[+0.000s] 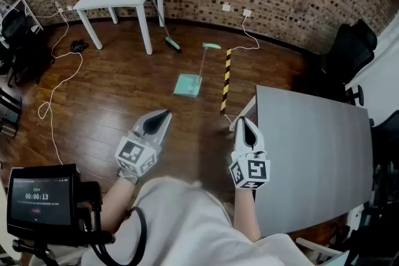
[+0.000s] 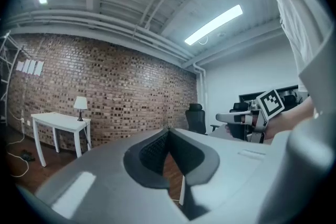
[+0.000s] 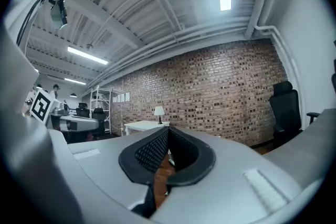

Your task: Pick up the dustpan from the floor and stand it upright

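Sitting well ahead on the brown wooden floor (image 1: pixel 112 103), the teal long-handled plastic dustpan (image 1: pixel 187 85) can't be called flat or upright from here. The grey left gripper (image 1: pixel 164 114) and right gripper (image 1: pixel 245 121) are carried pinched shut, empty — nothing's near enough to be grabbed.

The left tool (image 1: pixel 164 114) is held out in front of the body, well to the left of the table (image 1: pixel 312 146). Its tip angles forward and a little toward the table. Its jaws meet at the tips with nothing between them. The left cube (image 1: pixel 136 156) sits at its rear, and the bare left forearm (image 1: pixel 114 205) runs back from there toward the torso. The right tool (image 1: pixel 245 121) hangs over the table's left edge, pointing straight ahead, about level with the left tool. Its jaws are likewise closed tip to tip and empty. The right cube (image 1: pixel 250 172) faces up, with the right forearm (image 1: pixel 247 218) behind it, drawn in close to the torso.
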Motion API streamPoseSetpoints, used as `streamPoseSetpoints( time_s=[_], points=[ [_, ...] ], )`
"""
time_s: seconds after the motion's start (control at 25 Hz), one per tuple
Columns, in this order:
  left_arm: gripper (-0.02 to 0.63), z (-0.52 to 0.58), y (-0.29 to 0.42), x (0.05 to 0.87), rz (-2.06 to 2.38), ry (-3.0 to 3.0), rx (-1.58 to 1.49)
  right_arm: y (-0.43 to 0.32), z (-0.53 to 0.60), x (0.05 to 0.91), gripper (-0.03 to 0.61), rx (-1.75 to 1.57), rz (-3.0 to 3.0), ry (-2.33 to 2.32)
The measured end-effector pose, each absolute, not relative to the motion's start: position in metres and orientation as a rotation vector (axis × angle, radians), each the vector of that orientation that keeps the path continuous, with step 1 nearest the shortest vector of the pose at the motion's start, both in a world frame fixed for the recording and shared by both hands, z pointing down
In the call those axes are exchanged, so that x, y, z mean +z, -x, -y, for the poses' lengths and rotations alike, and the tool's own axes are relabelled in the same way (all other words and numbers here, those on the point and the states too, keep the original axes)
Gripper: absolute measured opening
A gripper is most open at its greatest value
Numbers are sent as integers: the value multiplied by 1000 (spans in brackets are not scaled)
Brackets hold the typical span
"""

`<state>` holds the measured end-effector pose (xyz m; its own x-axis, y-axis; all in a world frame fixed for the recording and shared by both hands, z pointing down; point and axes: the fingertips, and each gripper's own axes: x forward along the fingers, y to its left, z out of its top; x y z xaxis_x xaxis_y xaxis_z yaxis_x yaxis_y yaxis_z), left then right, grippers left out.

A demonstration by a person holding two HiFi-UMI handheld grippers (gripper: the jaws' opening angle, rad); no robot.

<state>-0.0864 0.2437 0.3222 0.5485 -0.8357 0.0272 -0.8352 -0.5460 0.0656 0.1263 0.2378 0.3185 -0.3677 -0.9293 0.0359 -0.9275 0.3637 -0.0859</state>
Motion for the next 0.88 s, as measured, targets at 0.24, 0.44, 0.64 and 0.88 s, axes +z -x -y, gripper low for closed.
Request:
streamPoseSetpoints(
  time_s=[0.24,0.44,0.64,0.88],
  points=[
    [2,-241,105,317,1489,-2708,-2,-99,-238,319,11,-123,-2660,1764],
    [2,-235,110,310,1501,-2719,-7,-94,-236,318,11,-129,-2665,1769],
    [2,-230,113,310,1499,-2724,-3,-90,-232,318,11,-130,-2667,1779],
    [2,-226,113,311,1483,-2730,-14,-88,-231,318,11,-123,-2669,1800]
  ],
)
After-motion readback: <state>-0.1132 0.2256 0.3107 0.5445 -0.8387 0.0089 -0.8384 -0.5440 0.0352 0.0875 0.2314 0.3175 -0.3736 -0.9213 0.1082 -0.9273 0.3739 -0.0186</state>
